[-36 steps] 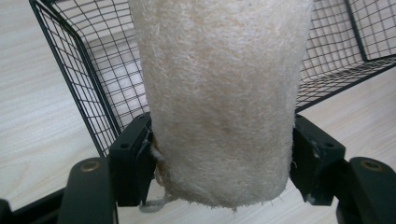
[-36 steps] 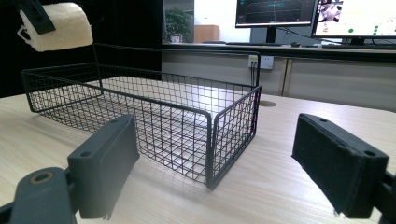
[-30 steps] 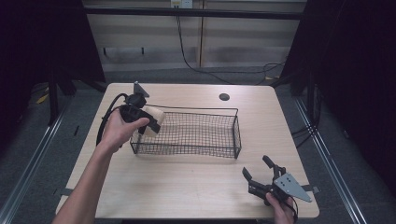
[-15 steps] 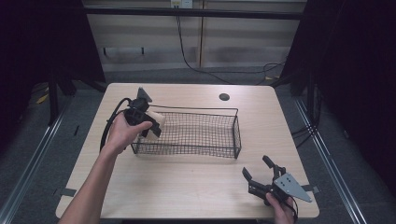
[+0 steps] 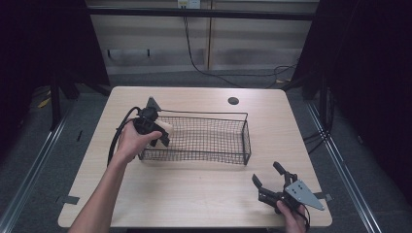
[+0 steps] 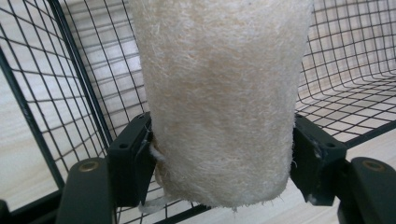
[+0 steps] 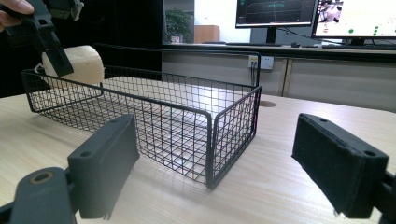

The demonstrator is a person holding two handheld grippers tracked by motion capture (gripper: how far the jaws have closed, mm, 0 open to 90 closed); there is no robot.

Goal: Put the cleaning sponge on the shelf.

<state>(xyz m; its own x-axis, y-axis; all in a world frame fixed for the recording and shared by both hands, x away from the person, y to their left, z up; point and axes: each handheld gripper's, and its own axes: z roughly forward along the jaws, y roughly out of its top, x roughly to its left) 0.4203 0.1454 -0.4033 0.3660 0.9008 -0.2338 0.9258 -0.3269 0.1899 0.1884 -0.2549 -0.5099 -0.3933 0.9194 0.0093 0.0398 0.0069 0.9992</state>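
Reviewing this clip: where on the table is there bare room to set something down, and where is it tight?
Free: the table strip between the wire basket and the near edge, the far strip around the dark round spot, and most of the basket floor. Crowded: the basket's left end, where the left gripper holds the loofah, and the near right corner by the right gripper.

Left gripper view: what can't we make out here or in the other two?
- Loofah: top cut off by the left gripper view's upper edge.
- Basket floor under the loofah: hidden by it in that view.
- Left gripper: jaws covered by the hand in the high view.
- Right gripper: body below the right gripper view's edge.
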